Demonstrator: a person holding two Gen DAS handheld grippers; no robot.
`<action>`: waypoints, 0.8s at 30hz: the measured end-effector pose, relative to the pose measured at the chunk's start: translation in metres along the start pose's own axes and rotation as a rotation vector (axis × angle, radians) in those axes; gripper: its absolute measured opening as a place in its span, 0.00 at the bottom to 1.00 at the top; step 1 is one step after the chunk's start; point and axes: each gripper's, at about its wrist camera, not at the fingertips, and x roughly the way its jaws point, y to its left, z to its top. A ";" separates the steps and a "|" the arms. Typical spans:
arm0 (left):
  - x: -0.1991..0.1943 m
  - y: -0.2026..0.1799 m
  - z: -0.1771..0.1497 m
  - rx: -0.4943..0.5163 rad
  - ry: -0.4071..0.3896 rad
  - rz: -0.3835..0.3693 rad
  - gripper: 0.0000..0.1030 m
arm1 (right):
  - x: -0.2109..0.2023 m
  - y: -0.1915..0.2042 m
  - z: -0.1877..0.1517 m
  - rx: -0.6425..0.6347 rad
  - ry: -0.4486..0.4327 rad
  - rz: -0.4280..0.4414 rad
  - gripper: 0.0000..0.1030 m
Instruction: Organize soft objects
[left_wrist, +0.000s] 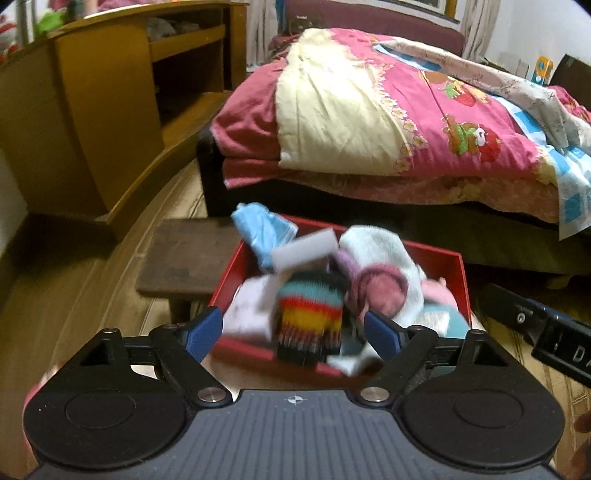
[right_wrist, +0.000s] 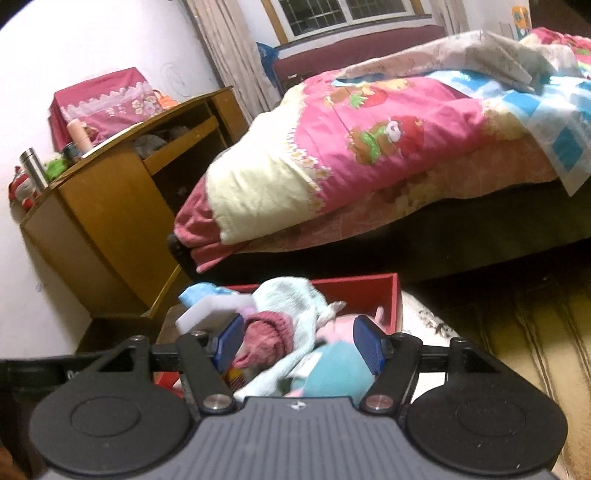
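Note:
A red box (left_wrist: 456, 266) full of soft things sits on the floor before the bed; it also shows in the right wrist view (right_wrist: 388, 295). In it lie a rainbow-striped glove (left_wrist: 308, 314), a white foam block (left_wrist: 304, 249), a blue cloth (left_wrist: 258, 229), a pale towel (left_wrist: 380, 243) and a pink knit piece (left_wrist: 380, 291). My left gripper (left_wrist: 295, 334) is open just above the box's near edge, its jaws either side of the striped glove, not touching it. My right gripper (right_wrist: 299, 347) is open over the box, around the pink knit piece (right_wrist: 267, 334) and a teal plush (right_wrist: 332, 373).
A bed with a pink cartoon quilt (left_wrist: 424, 110) stands behind the box. A wooden cabinet (left_wrist: 92, 122) stands at the left, a low dark stool (left_wrist: 184, 254) beside the box. The right gripper's body (left_wrist: 535, 332) shows at the right of the left wrist view.

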 end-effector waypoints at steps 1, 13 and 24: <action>-0.004 0.003 -0.006 -0.007 -0.001 -0.005 0.79 | -0.007 0.003 -0.005 -0.009 0.001 0.004 0.40; -0.057 0.010 -0.070 -0.001 -0.080 0.002 0.80 | -0.066 0.020 -0.060 -0.024 -0.010 0.038 0.41; -0.092 0.012 -0.115 -0.016 -0.125 0.018 0.80 | -0.106 0.018 -0.095 -0.007 0.005 0.081 0.41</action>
